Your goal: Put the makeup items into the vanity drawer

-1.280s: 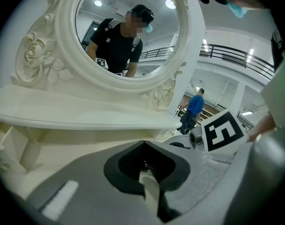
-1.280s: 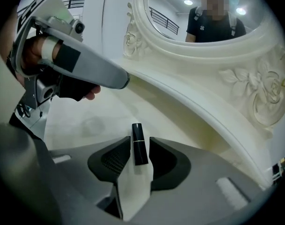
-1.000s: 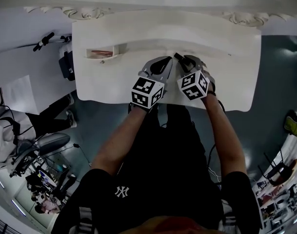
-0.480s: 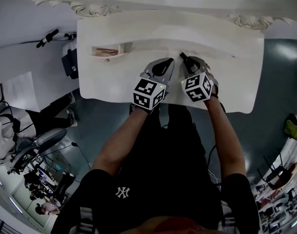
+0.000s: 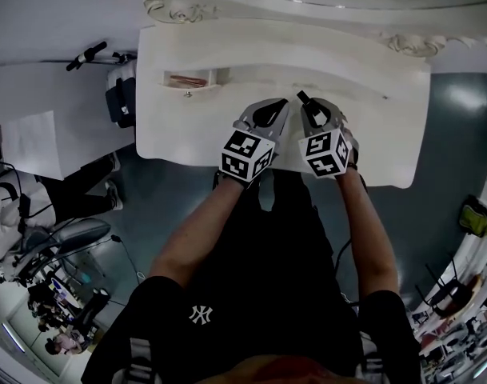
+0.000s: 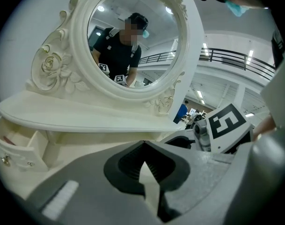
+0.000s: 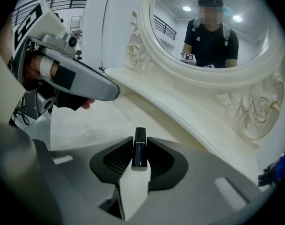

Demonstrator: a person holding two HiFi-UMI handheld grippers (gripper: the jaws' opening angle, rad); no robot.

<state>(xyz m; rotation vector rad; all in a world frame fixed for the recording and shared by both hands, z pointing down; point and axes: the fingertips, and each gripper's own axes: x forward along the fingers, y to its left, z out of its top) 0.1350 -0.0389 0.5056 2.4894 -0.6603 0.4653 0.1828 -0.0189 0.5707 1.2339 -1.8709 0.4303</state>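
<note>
Standing at the white vanity, the person has both tools low over the vanity top (image 5: 371, 118), side by side near its front edge. Right gripper (image 5: 308, 107) is clamped on a slim black tube (image 7: 139, 150), lipstick-type, lying along the jaws' line with its far end poking past the tips. It's gripped low on the body, probably so the free end goes in first. Left gripper (image 6: 143, 146): jaws pressed together, nothing between them, so it's idle, hovering just beside the right one.

Drawer (image 5: 197, 89) sits pulled out at the left of the vanity, well apart from both tools; the left tool is nearer to it. A reddish item (image 5: 189, 79) lies inside, can't tell what. Mirror (image 6: 133, 36) above the shelf (image 6: 76, 116) only shows the person's reflection.

Judgement: the step in hand is carrying the tube across to the open drawer; nothing is over the drawer yet. With the drawer open, the empty left tool has no pulling to do, so it's likely just parked out of the way. No other loose makeup shows on the top. Next move calls for a leftward sweep past the left tool, then lowering into the narrow opening. Risk: clipping the drawer front or the shelf overhang, and the smooth tube twisting in the pads.
</note>
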